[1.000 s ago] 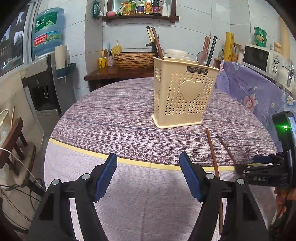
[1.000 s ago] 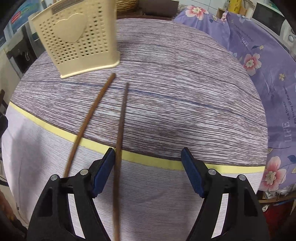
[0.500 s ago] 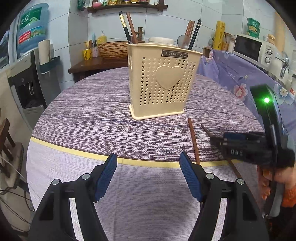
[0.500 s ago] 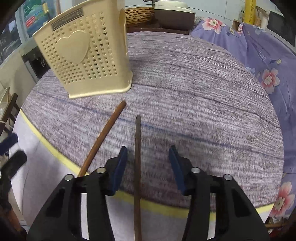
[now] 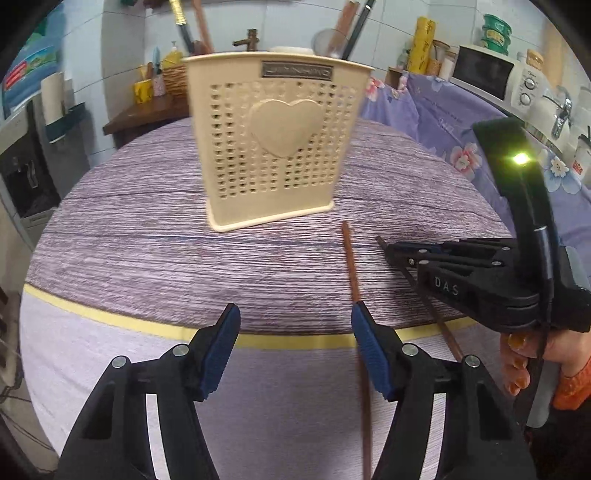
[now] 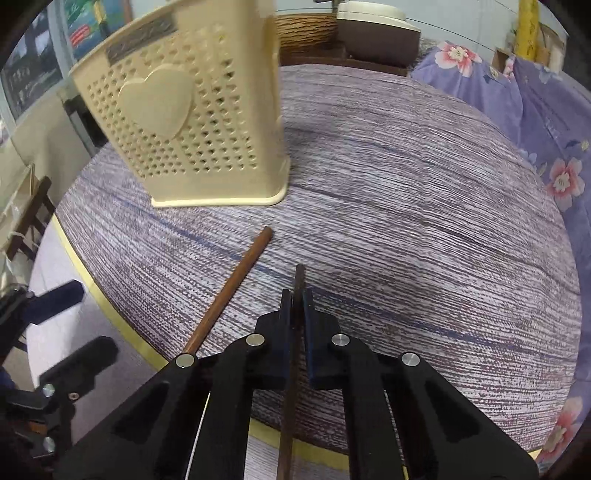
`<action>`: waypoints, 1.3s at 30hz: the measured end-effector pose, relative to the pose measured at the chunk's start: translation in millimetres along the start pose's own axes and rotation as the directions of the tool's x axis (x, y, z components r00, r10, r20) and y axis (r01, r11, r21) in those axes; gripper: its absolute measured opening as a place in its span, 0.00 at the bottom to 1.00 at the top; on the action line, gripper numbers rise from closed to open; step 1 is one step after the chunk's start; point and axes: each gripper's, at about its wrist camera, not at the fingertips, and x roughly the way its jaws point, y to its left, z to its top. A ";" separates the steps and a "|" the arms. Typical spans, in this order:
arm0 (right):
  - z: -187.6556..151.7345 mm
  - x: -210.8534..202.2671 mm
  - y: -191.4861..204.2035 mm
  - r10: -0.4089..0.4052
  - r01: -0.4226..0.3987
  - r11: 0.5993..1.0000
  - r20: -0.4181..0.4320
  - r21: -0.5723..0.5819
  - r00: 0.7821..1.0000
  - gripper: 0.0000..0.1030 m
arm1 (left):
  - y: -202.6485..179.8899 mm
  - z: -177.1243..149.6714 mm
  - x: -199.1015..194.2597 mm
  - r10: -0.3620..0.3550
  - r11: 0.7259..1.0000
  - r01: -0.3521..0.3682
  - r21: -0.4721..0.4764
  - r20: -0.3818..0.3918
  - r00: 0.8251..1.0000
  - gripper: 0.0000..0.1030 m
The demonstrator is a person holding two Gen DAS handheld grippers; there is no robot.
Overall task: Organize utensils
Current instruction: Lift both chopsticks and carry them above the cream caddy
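Note:
A cream perforated holder (image 5: 273, 147) (image 6: 192, 129) with a heart on its front stands on the round table (image 5: 147, 258), with several utensils (image 5: 184, 29) sticking out of it. Two brown chopsticks lie in front of it. My right gripper (image 6: 295, 295) (image 5: 388, 249) is shut on the darker chopstick (image 6: 300, 273), near its far end. The lighter chopstick (image 5: 351, 266) (image 6: 236, 284) lies on the cloth and runs under the inner edge of my left gripper's right finger. My left gripper (image 5: 294, 314) (image 6: 88, 321) hovers with its jaws closing; its pads press on nothing.
A purple flowered cloth (image 5: 443, 122) covers a counter to the right, with a microwave (image 5: 487, 74) on it. A water dispenser (image 5: 22, 166) and a wooden side table (image 5: 147, 110) stand at the left. The tablecloth's yellow band (image 5: 110, 321) marks the near table edge. A hand (image 5: 524, 362) holds the right gripper.
My right gripper went from open to shut on the darker chopstick. Both grippers came closer to the holder. My left gripper's jaws narrowed a little.

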 end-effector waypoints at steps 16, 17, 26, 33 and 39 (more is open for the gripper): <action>-6.6 -98.6 -33.9 0.054 -0.079 0.993 0.242 0.093 0.969 0.07 | -54.2 57.2 89.1 0.066 0.987 -0.045 0.152 -0.135 0.989 0.35; -7.0 -98.4 -34.2 0.056 -0.081 0.993 0.246 0.090 0.968 0.07 | -55.8 58.4 90.0 0.066 0.987 -0.045 0.152 -0.135 0.989 0.29; -12.9 -112.0 -34.7 0.071 -0.098 0.992 0.277 0.083 0.958 0.07 | -60.4 63.1 81.7 0.061 0.989 -0.045 0.142 -0.107 0.992 0.07; -17.6 -132.5 -37.4 0.128 -0.161 0.984 0.330 0.074 0.935 0.06 | -29.6 69.0 -13.4 -0.026 0.999 0.021 0.050 0.108 0.994 0.08; -17.0 -159.4 -29.0 0.188 -0.213 0.977 0.378 0.023 0.906 0.06 | -0.8 65.6 -93.1 -0.026 1.000 0.029 -0.005 0.291 0.956 0.07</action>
